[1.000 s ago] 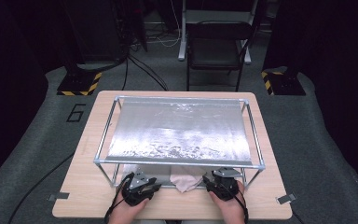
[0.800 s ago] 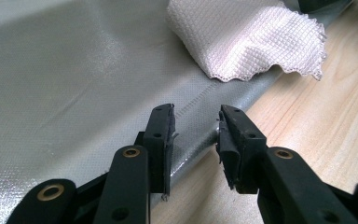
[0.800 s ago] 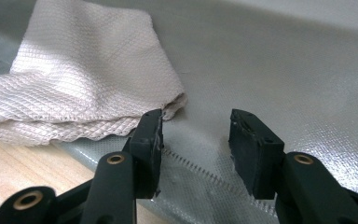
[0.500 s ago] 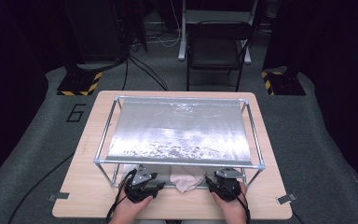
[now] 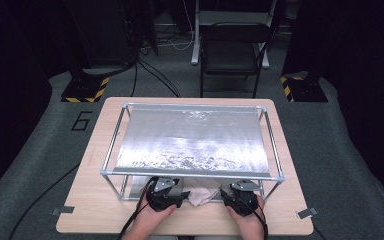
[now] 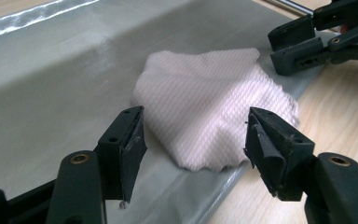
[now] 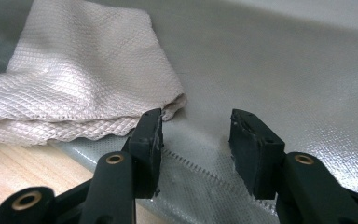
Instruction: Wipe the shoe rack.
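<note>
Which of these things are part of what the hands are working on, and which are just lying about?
In the job:
- folded pink cloth
- left gripper, jaws just opened, nothing gripped
- right gripper, open
- silver sheet
- metal frame

Lying about:
- chair
- floor cables

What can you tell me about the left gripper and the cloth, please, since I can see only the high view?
Observer: In the left gripper view, the left gripper has just been opening; its jaws stand wide, with the folded pinkish cloth lying just beyond them, unpinched.
Operator: What does the cloth rest on?
Observer: Mostly on the grey silvery sheet, with one edge hanging over the sheet's border onto the wooden table.
Operator: And the right gripper?
Observer: In its own view the right gripper is open over the sheet's stitched edge, with the cloth beside its left jaw, not between the jaws.
</note>
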{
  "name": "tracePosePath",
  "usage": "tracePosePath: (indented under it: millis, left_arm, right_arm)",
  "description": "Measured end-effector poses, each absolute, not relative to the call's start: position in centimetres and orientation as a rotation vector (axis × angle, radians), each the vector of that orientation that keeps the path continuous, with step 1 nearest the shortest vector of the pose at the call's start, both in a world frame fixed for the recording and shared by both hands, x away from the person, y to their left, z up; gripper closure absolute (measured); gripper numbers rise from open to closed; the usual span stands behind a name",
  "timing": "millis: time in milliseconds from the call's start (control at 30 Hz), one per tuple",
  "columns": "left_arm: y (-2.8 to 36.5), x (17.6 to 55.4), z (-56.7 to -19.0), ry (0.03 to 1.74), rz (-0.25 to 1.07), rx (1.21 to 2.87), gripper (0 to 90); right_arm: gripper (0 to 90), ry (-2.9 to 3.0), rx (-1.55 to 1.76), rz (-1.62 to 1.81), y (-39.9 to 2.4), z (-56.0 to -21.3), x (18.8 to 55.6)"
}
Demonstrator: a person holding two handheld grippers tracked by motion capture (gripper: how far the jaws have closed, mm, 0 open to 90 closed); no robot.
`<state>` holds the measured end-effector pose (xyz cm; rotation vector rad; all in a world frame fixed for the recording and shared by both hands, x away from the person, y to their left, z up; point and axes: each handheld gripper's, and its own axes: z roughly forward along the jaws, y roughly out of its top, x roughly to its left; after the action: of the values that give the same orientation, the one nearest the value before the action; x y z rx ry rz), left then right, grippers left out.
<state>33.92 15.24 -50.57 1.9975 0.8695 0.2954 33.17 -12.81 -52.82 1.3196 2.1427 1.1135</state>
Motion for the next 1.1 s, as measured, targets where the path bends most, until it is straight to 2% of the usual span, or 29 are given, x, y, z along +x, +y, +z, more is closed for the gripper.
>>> tracePosePath:
  millis: [167,267,500,533,833,933,1100]
  left_arm:
    - [14.0,34.2,-50.4,0.866,0.296,1.986,34.3]
    - [13.6,34.9,-50.2,0.774,0.334,2.049,33.7]
    - [12.2,35.7,-50.7,0.745,0.322,2.075,33.8]
    - [11.7,35.3,-51.0,0.854,0.286,2.015,33.9]
    - [11.3,36.1,-52.1,0.853,0.335,2.104,32.9]
    - [11.2,36.1,-52.3,0.869,0.309,2.103,35.2]
    - [11.4,35.9,-52.4,0.848,0.335,2.144,49.5]
  right_arm:
    - [54.2,2.149,1.324,1.119,-12.9,-52.8,33.2]
    - [54.2,2.15,1.323,1.121,-12.9,-52.8,33.2]
    - [54.2,2.153,1.316,1.106,-13.0,-52.8,33.2]
    - [54.2,2.153,1.317,1.108,-13.0,-52.8,33.2]
    - [54.2,2.15,1.327,1.107,-13.0,-52.8,33.2]
    - [54.2,2.153,1.316,1.105,-13.0,-52.8,33.3]
    - [54.2,2.152,1.325,1.123,-12.9,-52.8,33.2]
